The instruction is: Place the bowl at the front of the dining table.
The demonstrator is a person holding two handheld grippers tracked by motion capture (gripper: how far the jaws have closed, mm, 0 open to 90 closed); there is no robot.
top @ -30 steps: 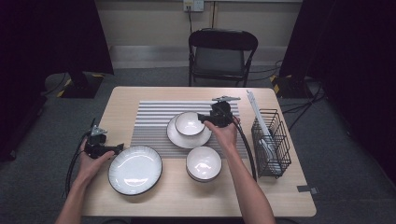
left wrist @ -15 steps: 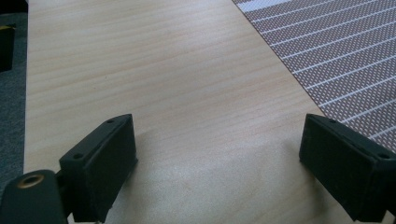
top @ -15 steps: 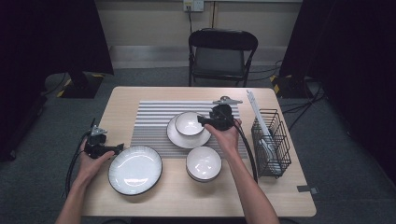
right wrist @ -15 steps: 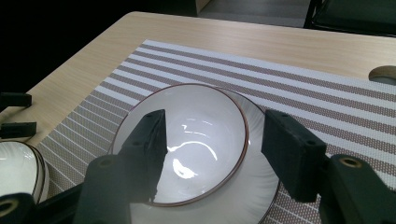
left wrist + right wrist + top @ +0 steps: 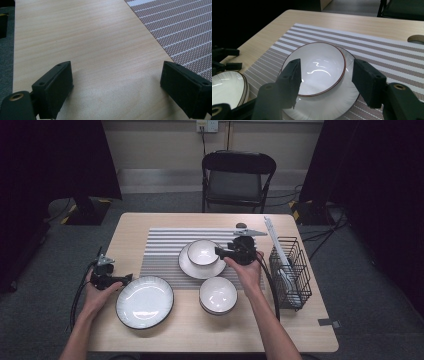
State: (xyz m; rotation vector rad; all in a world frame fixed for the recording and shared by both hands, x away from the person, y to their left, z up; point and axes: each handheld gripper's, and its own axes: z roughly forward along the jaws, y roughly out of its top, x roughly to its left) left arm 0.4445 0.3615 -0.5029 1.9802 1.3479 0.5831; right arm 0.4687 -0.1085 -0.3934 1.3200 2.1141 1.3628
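Wooden counter (image 5: pixel 310 320) lies under me. My right fingers (image 5: pixel 324 77) hang spread, gripping nothing, just short of the small bowl (image 5: pixel 317 71) on its plate (image 5: pixel 324 110), mid-placemat (image 5: pixel 165 250). My left fingers (image 5: pixel 117 85) spread over bare wood.

On the surface (image 5: pixel 300 325), the mat (image 5: pixel 165 250) lies centrally. A bowl (image 5: pixel 202 251) sits in a plate (image 5: pixel 192 268) on the mat. A second bowl (image 5: pixel 218 295) stands in front; the rack (image 5: pixel 291 270) stands right.
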